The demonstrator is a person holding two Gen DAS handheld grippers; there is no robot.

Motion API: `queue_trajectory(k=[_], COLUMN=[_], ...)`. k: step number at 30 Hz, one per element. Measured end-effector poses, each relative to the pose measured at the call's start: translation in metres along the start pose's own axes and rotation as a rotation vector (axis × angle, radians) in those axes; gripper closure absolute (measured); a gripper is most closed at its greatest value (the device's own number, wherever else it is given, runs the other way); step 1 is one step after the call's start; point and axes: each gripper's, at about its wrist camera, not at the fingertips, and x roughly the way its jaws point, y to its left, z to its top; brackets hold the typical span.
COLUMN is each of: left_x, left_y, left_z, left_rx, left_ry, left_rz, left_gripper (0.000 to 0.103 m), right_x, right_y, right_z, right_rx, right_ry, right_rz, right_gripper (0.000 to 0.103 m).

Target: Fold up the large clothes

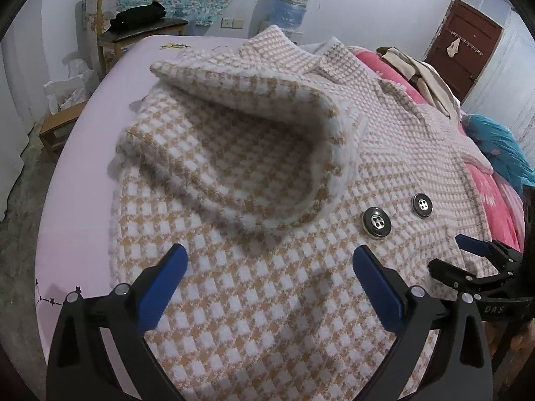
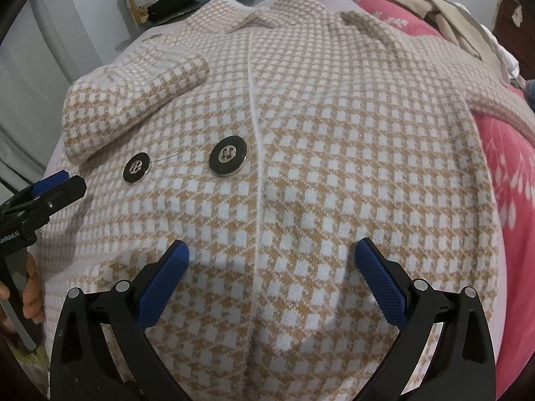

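a tan-and-white checked knit coat (image 2: 334, 133) lies front-up on a bed with a pale lilac sheet (image 1: 83, 173), its collar toward the far wall and its hem toward the cameras. one sleeve (image 1: 234, 140) is folded across the chest, its cuff ending just beside two round black buttons with silver centres (image 1: 377, 223). the left claw (image 1: 271, 257) stands spread wide over the lower front of the coat, blue pads apart with nothing pinched between them; whether the tips touch the knit cannot be told. the right claw (image 2: 272, 252) is likewise released, its blue pads straddling the white centre seam (image 2: 259, 167) low on the coat, gripping nothing. each claw shows at the edge of the other's view. a pink flowered quilt (image 2: 508, 167) lies beside the coat, and a wooden chair (image 1: 133, 23) holding a black item stands by the wall near a blue water jug (image 1: 292, 3).
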Motion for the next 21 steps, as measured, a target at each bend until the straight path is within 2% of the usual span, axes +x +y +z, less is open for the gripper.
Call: queue_trajectory(k=[5,8,11,15,17,21], left_x=[-0.004,-0.014,-0.026,-0.033,-0.033,-0.03], left_y=[0.001,0.007,0.01,0.016,0.019,0.024], left_z=[0.0,0.0,-0.002,-0.007,-0.01,-0.014], left_rx=[-0.006,-0.047,-0.039,-0.054,-0.069,-0.094], left_ry=[0.005,-0.022,-0.058,-0.07,-0.066,-0.054], left_rz=[-0.01,-0.05,-0.021,-0.002,0.006,0.0], left_gripper=[0.006,0.006,0.006,0.006,0.006,0.006], right_x=[-0.012,-0.038,-0.064,-0.074,-0.068,-0.025], right_y=[-0.007,-0.01,0.0,0.036,0.063,0.132], right_z=[0.007,0.025,0.058,0.12,0.142,0.188], right_rx=[0.004,-0.004,-0.06,-0.145,-0.209,-0.337], right_ry=[0.038,-0.055,-0.149,-0.183,-0.178,-0.075], right_rz=[0.04,0.069,0.129,0.305,0.349,0.44], right_gripper=[0.007,0.007,0.007,0.007,0.007,0.011])
